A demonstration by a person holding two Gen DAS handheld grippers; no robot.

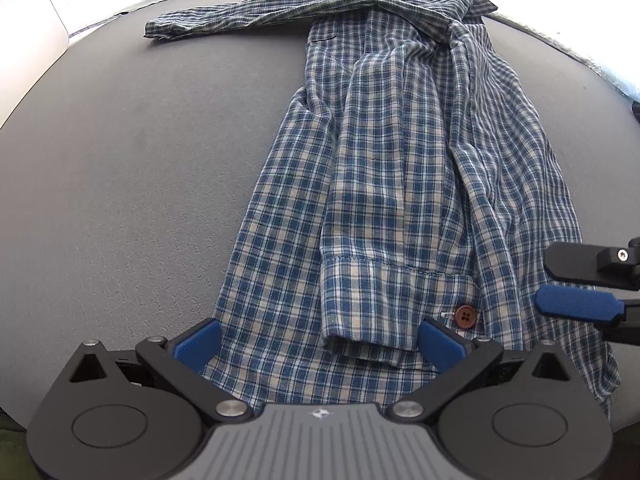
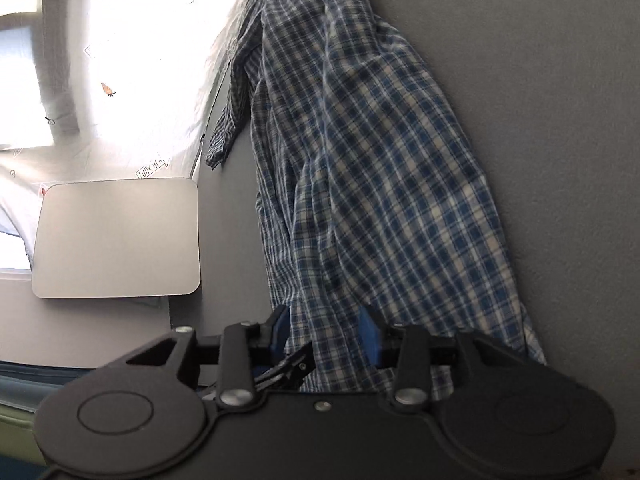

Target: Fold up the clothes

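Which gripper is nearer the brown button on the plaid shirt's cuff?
Left. The brown button sits just beyond the left gripper, by its right finger; the right gripper is farther off at the plaid shirt's edge.

Left gripper [image 1: 318, 340]: black linkage arms, blue textured finger pads [image 1: 198, 342], silver pivot screws, round black side housings, grey ribbed centre plate with small white star logo. Right gripper [image 2: 326, 336]: all-black body, blue pads, silver screws.

The right tool [image 1: 576, 280] is cut off by the frame's edge, its grip unclear
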